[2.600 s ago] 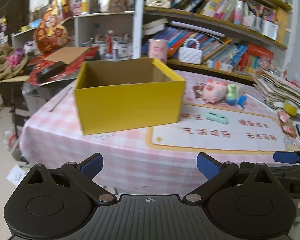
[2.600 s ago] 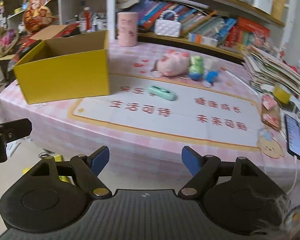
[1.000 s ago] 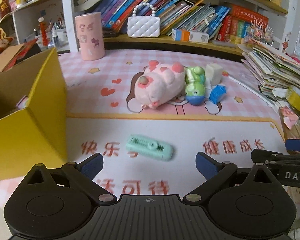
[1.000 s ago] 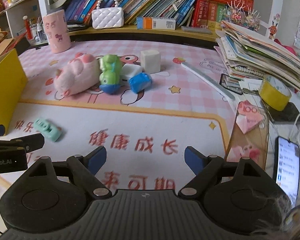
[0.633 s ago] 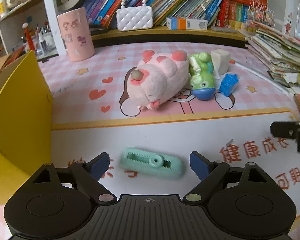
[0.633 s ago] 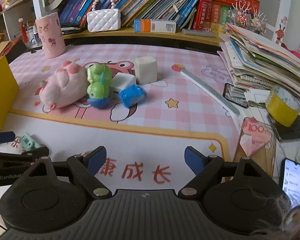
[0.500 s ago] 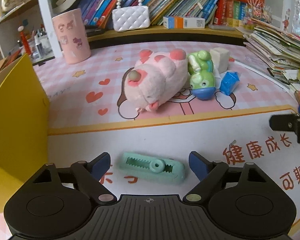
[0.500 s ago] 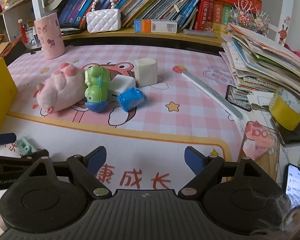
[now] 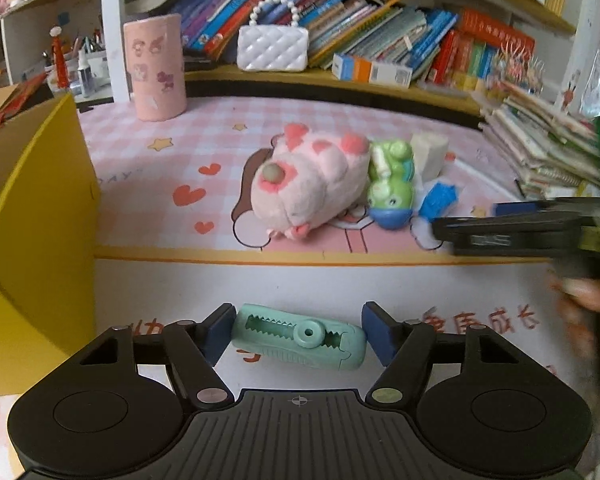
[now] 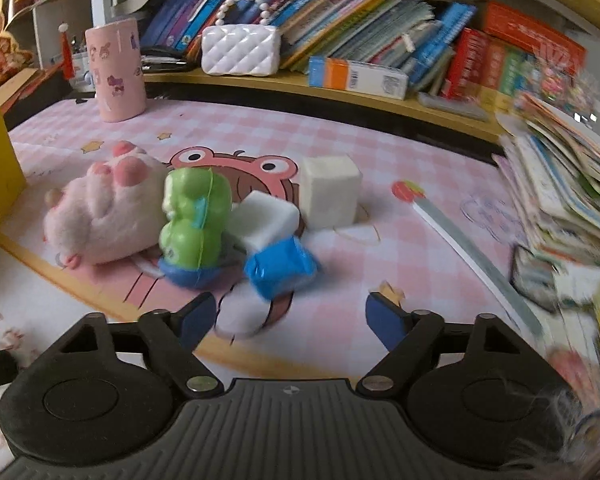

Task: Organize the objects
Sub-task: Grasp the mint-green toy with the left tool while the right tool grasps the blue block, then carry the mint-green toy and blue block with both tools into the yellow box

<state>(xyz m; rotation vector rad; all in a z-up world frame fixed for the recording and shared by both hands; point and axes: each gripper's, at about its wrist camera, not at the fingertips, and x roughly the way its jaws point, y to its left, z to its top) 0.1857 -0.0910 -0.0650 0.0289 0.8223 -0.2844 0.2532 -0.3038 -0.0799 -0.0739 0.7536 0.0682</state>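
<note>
Your left gripper (image 9: pixel 299 334) brackets the mint clip (image 9: pixel 299 337) — jaws apart, pads just beside its ends. Yellow box (image 9: pixel 32 240) at 9 o'clock, pink plush (image 9: pixel 306 186) at 12 — right gripper (image 9: pixel 516 226) at 3.

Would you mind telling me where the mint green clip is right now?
In the left wrist view the mint green clip lies flat on the white mat, between the open fingers of the left gripper, right of the yellow box.
</note>
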